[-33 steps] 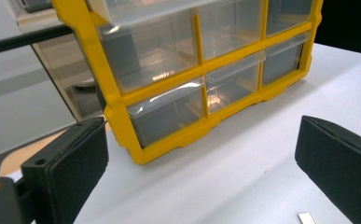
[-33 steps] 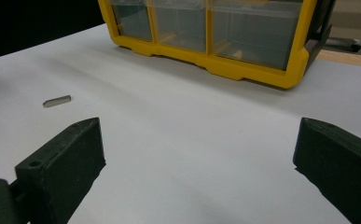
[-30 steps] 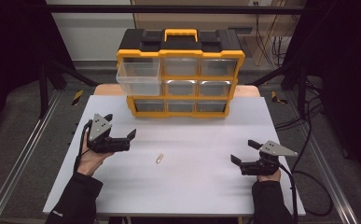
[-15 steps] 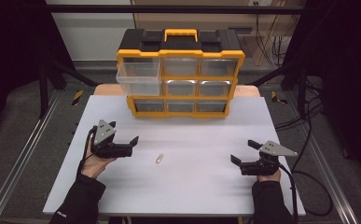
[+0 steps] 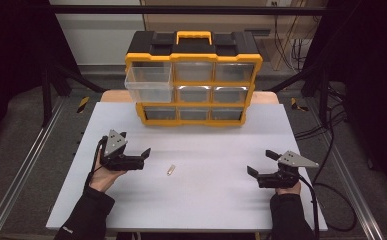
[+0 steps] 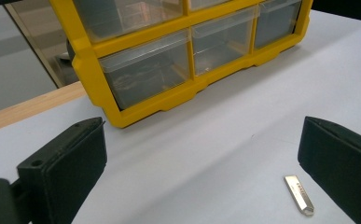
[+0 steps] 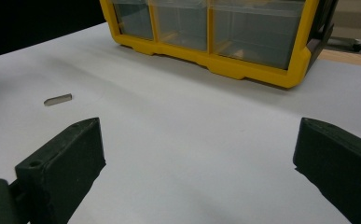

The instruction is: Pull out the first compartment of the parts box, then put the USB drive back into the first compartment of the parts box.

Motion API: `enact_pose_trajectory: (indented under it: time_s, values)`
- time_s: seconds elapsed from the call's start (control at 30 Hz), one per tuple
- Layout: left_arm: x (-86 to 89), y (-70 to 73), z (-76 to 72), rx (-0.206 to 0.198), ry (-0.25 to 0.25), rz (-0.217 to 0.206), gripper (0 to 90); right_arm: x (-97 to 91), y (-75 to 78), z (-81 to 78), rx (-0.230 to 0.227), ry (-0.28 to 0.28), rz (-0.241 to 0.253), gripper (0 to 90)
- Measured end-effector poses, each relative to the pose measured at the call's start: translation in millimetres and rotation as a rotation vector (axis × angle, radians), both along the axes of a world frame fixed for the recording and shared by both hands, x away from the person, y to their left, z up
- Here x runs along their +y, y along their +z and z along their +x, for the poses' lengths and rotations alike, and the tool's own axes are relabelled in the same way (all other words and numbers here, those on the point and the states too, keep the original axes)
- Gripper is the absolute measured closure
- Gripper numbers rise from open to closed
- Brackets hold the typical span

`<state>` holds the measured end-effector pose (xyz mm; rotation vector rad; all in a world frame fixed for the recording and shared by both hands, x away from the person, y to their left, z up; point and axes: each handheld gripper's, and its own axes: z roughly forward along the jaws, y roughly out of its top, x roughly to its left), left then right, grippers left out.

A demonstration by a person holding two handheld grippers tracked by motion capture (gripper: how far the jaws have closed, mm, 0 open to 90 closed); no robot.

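Pick not started yet: the small metal piece lies flat and loose on the white counter, nothing holding it, and the top-left drawer of the yellow organizer stands pulled out at the far side, so my read is that the drawer is prepped and the grab plus drop-off are both left. Left gripper sits at the near left with its fingers spread wide and empty, pointing right toward the piece; the piece is just right of the tips, near but apart, not yet between them. In the left gripper view the metal piece lies low on the counter just inside the right-hand finger, well away from the other finger, so the approach looks off-centre and needs a shift before closing. Right gripper rests at the near right, fingers spread too, holding nothing, well apart from the piece; in its own view the piece shows far off to the left, beyond its finger. Organizer's other drawers look shut.
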<state>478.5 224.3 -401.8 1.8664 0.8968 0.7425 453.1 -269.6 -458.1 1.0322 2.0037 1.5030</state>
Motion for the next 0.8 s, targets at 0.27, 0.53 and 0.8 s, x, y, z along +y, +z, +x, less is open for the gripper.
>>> enact_pose_trajectory:
  time_s: [0.27, 0.53, 0.8]
  values:
    - [-6.8, -1.1, -1.3, 0.008, -0.013, 0.012, 0.6, 0.3, -0.1, -0.3, 0.005, 0.003, 0.001, 2.1]
    - [-14.9, -1.8, -2.2, 0.018, -0.032, 0.022, 0.6, 0.3, 0.0, -0.3, 0.007, 0.003, 0.002, 2.1]
    - [-21.5, -0.4, -2.2, 0.039, -0.047, 0.02, 0.6, 0.2, -0.2, 0.0, 0.008, 0.0, 0.001, 2.1]
